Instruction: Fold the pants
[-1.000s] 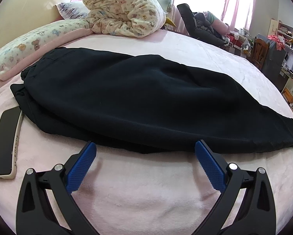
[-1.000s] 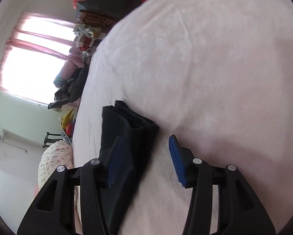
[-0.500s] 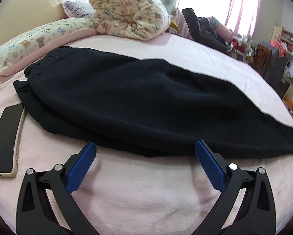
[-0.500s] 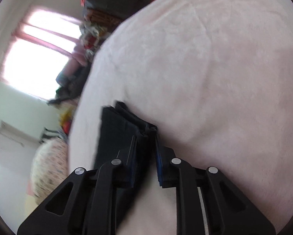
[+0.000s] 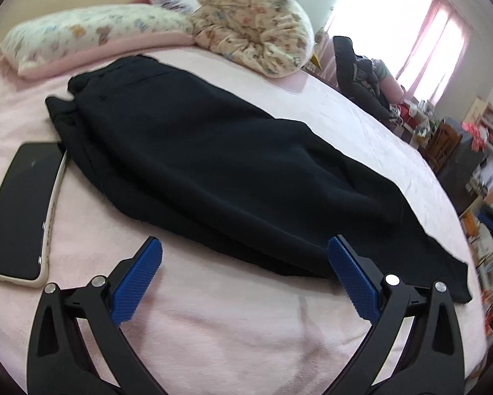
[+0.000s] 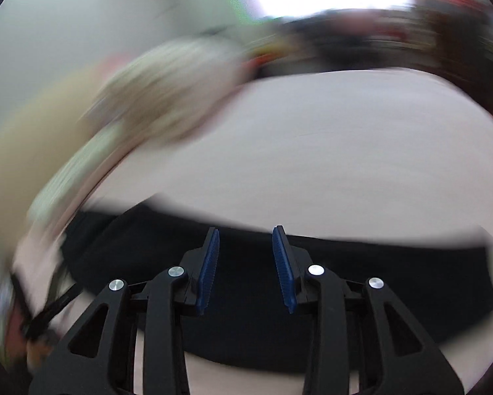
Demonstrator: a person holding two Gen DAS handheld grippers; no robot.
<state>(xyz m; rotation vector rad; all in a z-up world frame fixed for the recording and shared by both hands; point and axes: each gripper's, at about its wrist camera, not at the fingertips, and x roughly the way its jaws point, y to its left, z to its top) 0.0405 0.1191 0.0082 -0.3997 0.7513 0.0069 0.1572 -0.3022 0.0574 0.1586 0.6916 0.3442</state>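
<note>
Black pants [image 5: 213, 164] lie folded lengthwise on the pink bed [image 5: 246, 322], waistband at the far left, leg cuffs at the right. My left gripper [image 5: 245, 263] is open and empty, hovering just in front of the near edge of the pants. The right wrist view is heavily blurred by motion. In it my right gripper [image 6: 245, 250] sits over the black pants [image 6: 378, 279] with its blue pads [image 6: 210, 263] partly apart, and nothing shows clamped between them.
A phone [image 5: 22, 210] lies on the bed left of the pants. A patterned pillow [image 5: 91, 39] and a rolled quilt [image 5: 253, 23] lie at the head of the bed. A chair with clothes [image 5: 361, 75] and cluttered shelves [image 5: 477, 151] stand beyond the far right side.
My right gripper closed on the leg cuffs, then swung fast to a new angle over the pants and its jaws parted. The left gripper drifted slightly, staying open.
</note>
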